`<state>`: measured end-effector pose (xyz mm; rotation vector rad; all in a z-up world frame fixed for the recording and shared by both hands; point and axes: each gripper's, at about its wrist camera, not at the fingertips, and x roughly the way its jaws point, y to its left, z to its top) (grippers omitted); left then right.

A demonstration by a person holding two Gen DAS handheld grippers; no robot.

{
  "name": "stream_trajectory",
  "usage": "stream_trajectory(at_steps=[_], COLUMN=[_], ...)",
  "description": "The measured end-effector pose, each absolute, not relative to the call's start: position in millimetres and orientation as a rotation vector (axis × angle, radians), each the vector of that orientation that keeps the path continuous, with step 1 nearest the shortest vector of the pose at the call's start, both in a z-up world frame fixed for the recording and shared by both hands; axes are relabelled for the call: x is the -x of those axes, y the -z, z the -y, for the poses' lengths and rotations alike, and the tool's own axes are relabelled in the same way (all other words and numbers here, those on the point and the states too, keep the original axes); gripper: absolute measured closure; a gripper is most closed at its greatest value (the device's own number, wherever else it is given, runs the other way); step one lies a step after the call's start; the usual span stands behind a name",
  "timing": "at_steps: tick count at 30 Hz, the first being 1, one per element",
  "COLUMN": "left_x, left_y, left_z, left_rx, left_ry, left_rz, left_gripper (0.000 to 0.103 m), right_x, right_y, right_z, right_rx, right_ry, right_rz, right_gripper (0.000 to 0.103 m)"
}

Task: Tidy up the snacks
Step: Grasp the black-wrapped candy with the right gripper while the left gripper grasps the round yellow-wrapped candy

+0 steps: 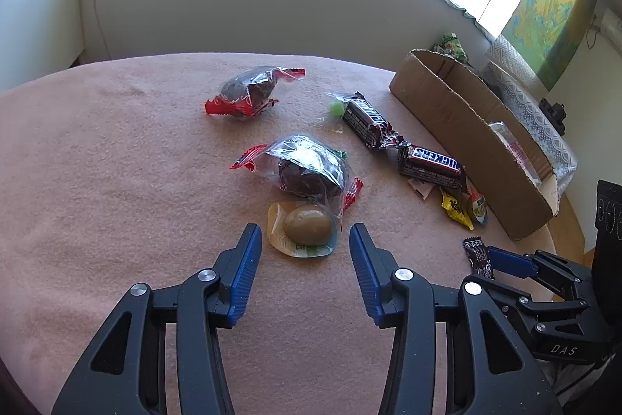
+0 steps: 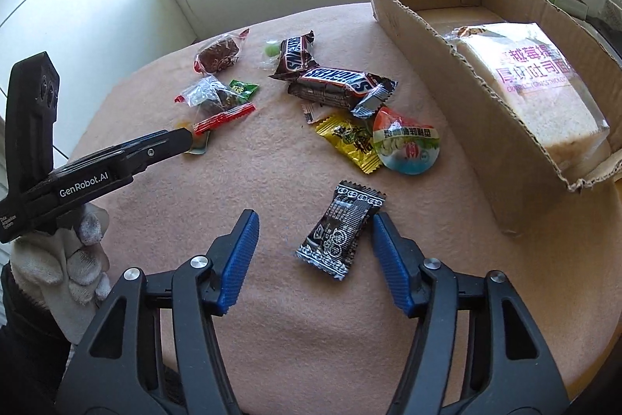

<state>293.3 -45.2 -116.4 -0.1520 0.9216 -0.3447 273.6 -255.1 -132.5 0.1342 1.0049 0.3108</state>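
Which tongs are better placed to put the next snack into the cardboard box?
Probably the right tongs: open around the black candy wrapper, beside the cardboard box. The left tongs, open at the round brown sweet, sit farther away.

Snacks all over the pink cloth – two Snickers bars (image 2: 342, 80) touching end to end, a yellow candy (image 2: 350, 142) beside a round jelly cup (image 2: 408, 146), a black wrapped candy (image 2: 340, 228) lying flat nearer the camera. The cardboard box (image 2: 447, 65) on the right holds a wrapped toast loaf (image 2: 544, 92) – upright against the wall.

SNICKERS on chocolate bar (image 2: 342, 80); GenRobot.AI on left gripper (image 2: 182, 139).
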Motion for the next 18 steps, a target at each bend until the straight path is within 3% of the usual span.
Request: stream_trajectory(at_steps=[11, 18], left_x=[-304.7, -305.4], left_y=[122.6, 122.9], left_z=[55.4, 60.5], left_rx=[0.078, 0.033], left_ry=[0.323, 0.332], left_rz=[-0.917, -0.907], left_gripper=[0.058, 0.071], right_x=[-272.6, -270.8], right_y=[135.4, 133.2], right_z=[234.9, 238.3], right_rx=[0.057, 0.079], right_ry=[-0.26, -0.249], right_rz=[-0.964, -0.96], right_gripper=[0.056, 0.068])
